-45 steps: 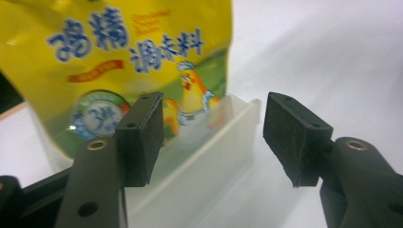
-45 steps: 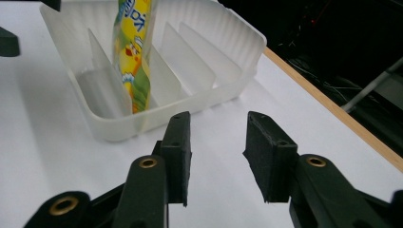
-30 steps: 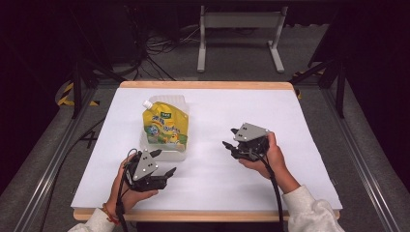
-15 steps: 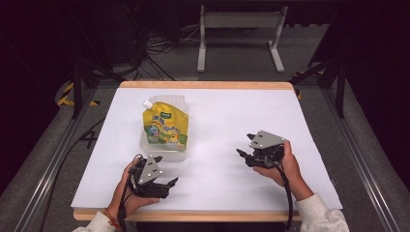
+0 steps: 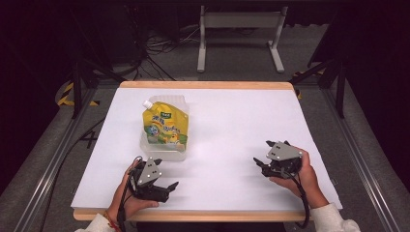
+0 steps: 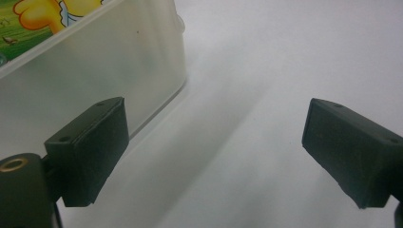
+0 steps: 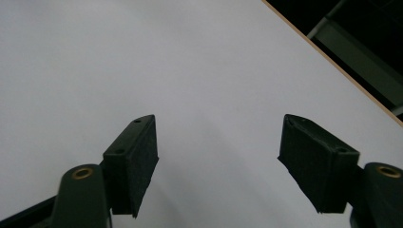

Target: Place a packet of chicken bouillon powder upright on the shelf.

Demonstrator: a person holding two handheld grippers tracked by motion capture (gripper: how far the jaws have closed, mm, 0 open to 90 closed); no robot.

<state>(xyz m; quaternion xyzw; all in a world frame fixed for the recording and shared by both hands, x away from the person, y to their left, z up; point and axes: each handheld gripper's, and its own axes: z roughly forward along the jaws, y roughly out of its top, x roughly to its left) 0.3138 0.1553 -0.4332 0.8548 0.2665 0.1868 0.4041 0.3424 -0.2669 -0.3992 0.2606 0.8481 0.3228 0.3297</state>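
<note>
Pouch (image 5: 164, 126) first: the yellow spouted bag lies flat on top of a clear plastic box (image 5: 163, 150), and I place everything else from that box. It sits left of the table's middle on the white sheet (image 5: 232, 121), its spout towards the far edge.

I hold my left gripper (image 5: 164, 186) just on the near side of the box, jaws spread wide with nothing between them. In the left gripper view the box's frosted wall (image 6: 95, 61) rises close beyond one pad (image 6: 90, 147), near it but not touching, with the pouch's printed edge (image 6: 43, 19) on the rim above.

My right gripper (image 5: 263, 159) rests well to the right of the box, over bare sheet, jaws likewise parted and holding nothing; the right gripper view has white sheet between the pads (image 7: 135, 156) and the wooden table edge (image 7: 332, 61) beyond.

As I judge it, this is the approach, with no grasp made yet. Next I would bring the left jaws forward and up to the pouch's near edge, or set them across the box wall, and close. The right one has farther to travel.
</note>
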